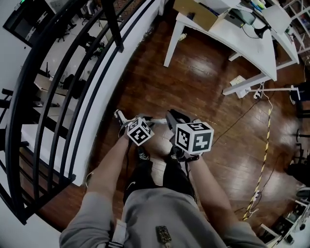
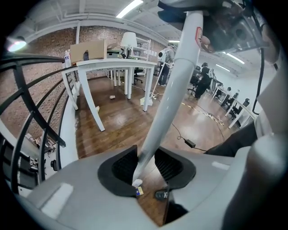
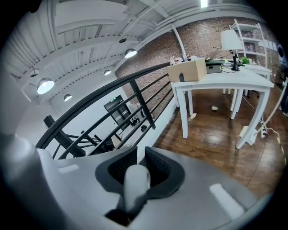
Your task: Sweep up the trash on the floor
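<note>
A white broom handle (image 1: 156, 119) runs level between my two grippers, above the dark wood floor and in front of the person's legs. My left gripper (image 1: 121, 117) is shut on the handle (image 2: 175, 85), which rises from between its pads (image 2: 146, 164) toward the upper right. My right gripper (image 1: 173, 116) is shut on the handle's rounded end (image 3: 136, 182), which sits between its jaws (image 3: 137, 168). The broom's head is out of sight. Small pale scraps of trash (image 3: 215, 108) lie on the floor under the white table (image 3: 225, 78); one (image 2: 112, 96) also shows in the left gripper view.
A black railing (image 1: 63, 97) with a white base curves along the left. The white table (image 1: 242, 38) stands ahead with a cardboard box (image 1: 196, 12) on it. A yellow-black cable (image 1: 264, 160) and a power strip (image 1: 237, 81) lie on the floor at right.
</note>
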Demonstrator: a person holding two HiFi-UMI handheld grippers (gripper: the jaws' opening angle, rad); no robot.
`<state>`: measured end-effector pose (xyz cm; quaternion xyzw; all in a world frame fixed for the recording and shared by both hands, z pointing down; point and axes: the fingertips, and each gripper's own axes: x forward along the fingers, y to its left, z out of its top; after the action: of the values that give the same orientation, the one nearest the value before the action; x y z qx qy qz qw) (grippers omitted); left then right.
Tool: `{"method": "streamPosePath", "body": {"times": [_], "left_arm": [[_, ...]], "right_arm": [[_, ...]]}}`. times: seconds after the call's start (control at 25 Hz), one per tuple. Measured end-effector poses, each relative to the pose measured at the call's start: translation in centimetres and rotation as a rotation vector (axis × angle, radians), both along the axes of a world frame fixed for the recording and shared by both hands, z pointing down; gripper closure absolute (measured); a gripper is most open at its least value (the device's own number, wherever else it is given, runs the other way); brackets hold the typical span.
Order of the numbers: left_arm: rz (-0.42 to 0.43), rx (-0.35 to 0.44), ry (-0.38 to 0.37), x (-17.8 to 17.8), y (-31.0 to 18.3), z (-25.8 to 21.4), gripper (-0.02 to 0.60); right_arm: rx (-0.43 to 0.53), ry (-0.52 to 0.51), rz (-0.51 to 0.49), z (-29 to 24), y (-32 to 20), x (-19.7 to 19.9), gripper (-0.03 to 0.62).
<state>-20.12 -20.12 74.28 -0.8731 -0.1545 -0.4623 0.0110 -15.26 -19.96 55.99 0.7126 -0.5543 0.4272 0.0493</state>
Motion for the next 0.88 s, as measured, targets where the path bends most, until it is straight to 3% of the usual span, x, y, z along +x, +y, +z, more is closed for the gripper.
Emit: {"method": "streamPosePath", "body": {"times": [0.32, 0.88], "left_arm": [[0.007, 0.027, -0.001, 3.5, 4.9, -1.6, 0.460], [-0.084, 0.174, 0.086, 10.6, 8.6, -11.0, 0.472]], "right_arm": [[0.036, 0.009, -0.055, -1.7, 4.9, 3.4, 0.542], [0.198, 0.119, -0.382, -11.6, 9.5, 8.7, 0.542]]}}
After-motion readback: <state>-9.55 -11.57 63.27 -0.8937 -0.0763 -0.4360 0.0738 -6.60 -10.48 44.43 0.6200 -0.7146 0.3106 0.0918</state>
